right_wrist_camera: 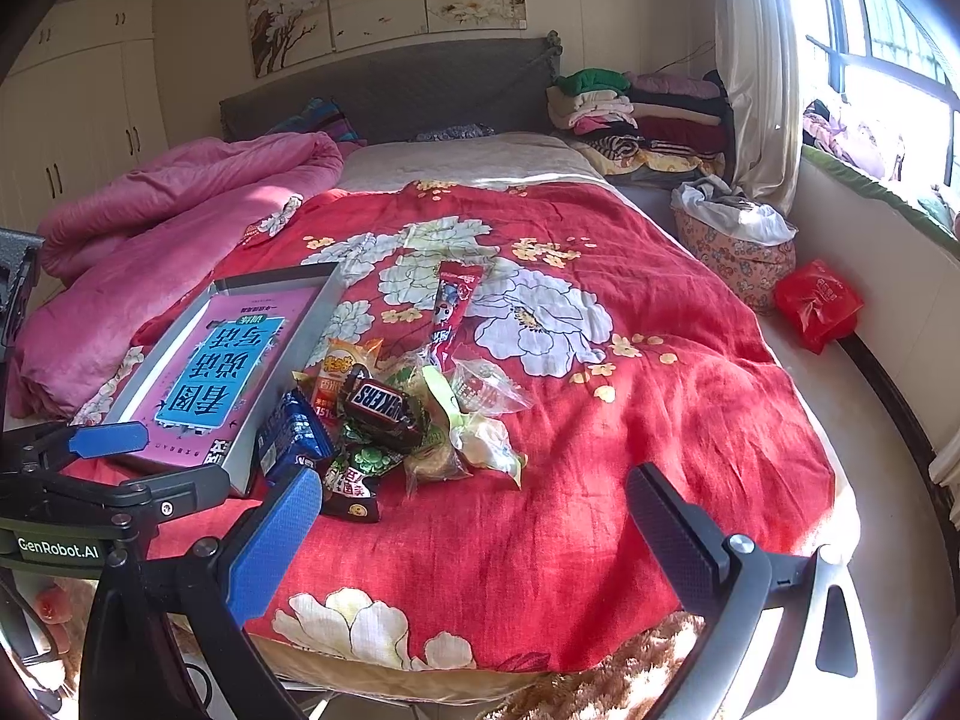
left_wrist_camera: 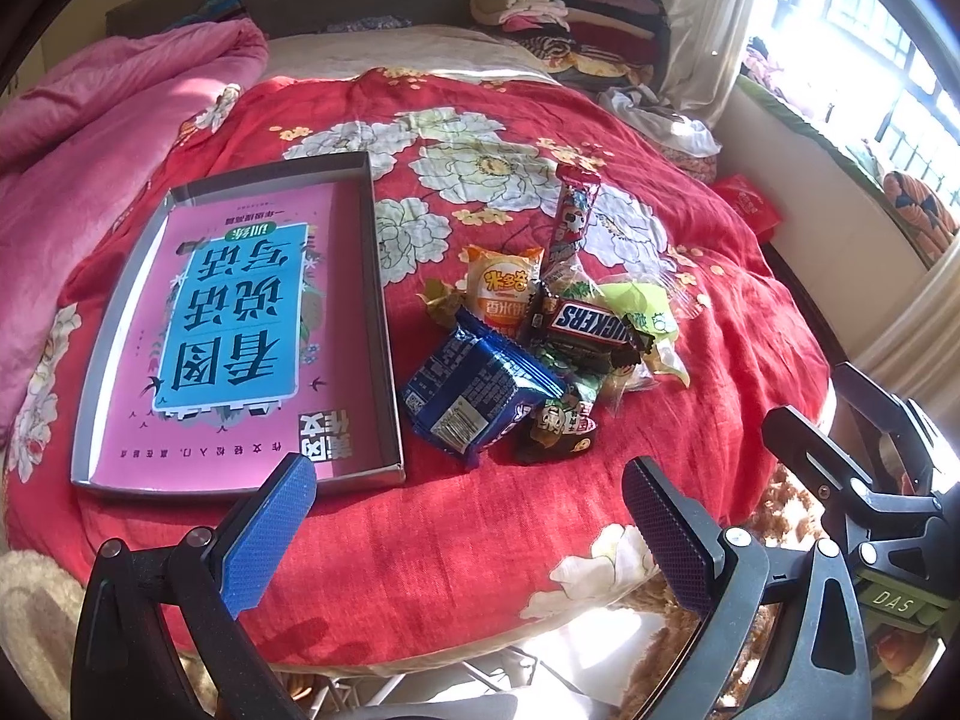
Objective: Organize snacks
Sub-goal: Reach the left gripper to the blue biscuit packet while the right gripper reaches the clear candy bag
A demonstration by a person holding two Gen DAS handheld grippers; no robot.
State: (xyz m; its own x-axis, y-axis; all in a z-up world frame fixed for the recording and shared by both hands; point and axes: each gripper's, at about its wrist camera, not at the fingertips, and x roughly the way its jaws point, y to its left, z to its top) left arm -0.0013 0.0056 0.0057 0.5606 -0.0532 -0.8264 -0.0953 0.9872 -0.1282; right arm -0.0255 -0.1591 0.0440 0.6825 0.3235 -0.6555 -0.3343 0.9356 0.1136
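A pile of wrapped snacks lies mid-bed on the red floral cover: a Snickers bar (left_wrist_camera: 594,321) (right_wrist_camera: 384,405), a blue packet (left_wrist_camera: 474,396) (right_wrist_camera: 294,435), an orange packet (left_wrist_camera: 501,288), a long red stick pack (left_wrist_camera: 573,210) (right_wrist_camera: 453,306), a green-and-clear wrapper (left_wrist_camera: 642,306) and a dark packet (left_wrist_camera: 558,432). Left of the pile sits a shallow grey box (left_wrist_camera: 384,300) (right_wrist_camera: 282,372) with a pink book cover as its floor. My left gripper (left_wrist_camera: 471,534) (right_wrist_camera: 180,459) hovers open at the bed's near edge, in front of the box corner. My right gripper (right_wrist_camera: 471,540) (left_wrist_camera: 810,396) is open, right of it.
A pink quilt (left_wrist_camera: 102,138) is bunched at the left. Folded clothes (right_wrist_camera: 648,114) are stacked by the headboard. A floral basket (right_wrist_camera: 732,258) and red plastic bag (right_wrist_camera: 816,306) sit between bed and window wall. A shaggy rug (right_wrist_camera: 600,690) lies below the bed edge.
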